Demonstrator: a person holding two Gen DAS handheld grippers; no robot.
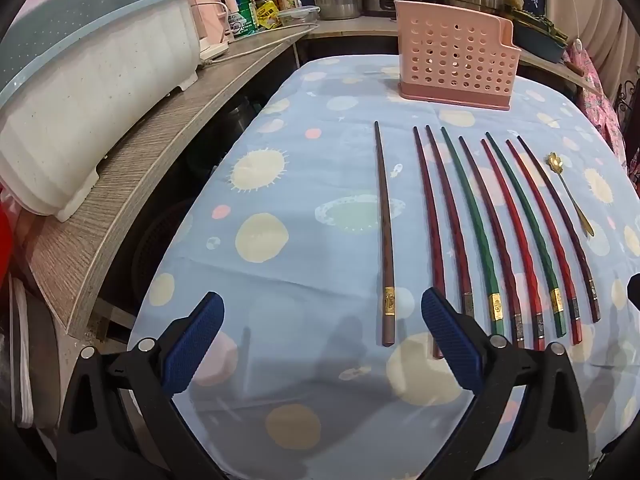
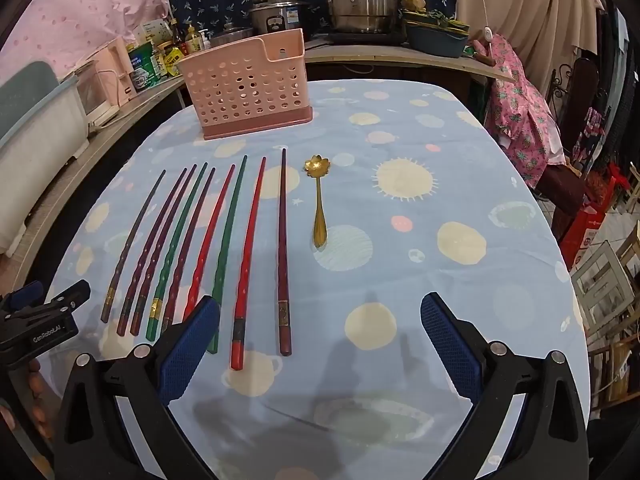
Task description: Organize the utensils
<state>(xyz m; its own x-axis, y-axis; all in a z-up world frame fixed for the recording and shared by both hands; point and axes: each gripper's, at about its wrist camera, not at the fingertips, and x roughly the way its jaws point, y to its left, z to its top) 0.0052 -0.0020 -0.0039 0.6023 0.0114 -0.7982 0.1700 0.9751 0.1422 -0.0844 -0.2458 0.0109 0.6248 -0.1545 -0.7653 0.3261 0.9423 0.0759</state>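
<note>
Several chopsticks lie side by side on the blue patterned tablecloth (image 1: 288,280): a brown one (image 1: 384,232) set apart at the left, then dark red, green (image 1: 472,220) and red ones (image 2: 248,264). A small gold flower-bowl spoon (image 2: 319,200) lies to their right; it also shows in the left wrist view (image 1: 570,194). A pink perforated utensil holder (image 1: 456,60) stands empty at the far side, also in the right wrist view (image 2: 248,88). My left gripper (image 1: 322,344) is open above the near table edge, left of the chopstick ends. My right gripper (image 2: 320,344) is open, near the rightmost chopstick ends.
A wooden counter (image 1: 160,152) runs along the left with a white-and-teal dish rack (image 1: 88,100), a pink kettle, bottles and pots (image 2: 360,0) behind. Pink clothing (image 2: 520,108) hangs over a chair at the right. The left gripper's body (image 2: 40,316) shows at the left edge.
</note>
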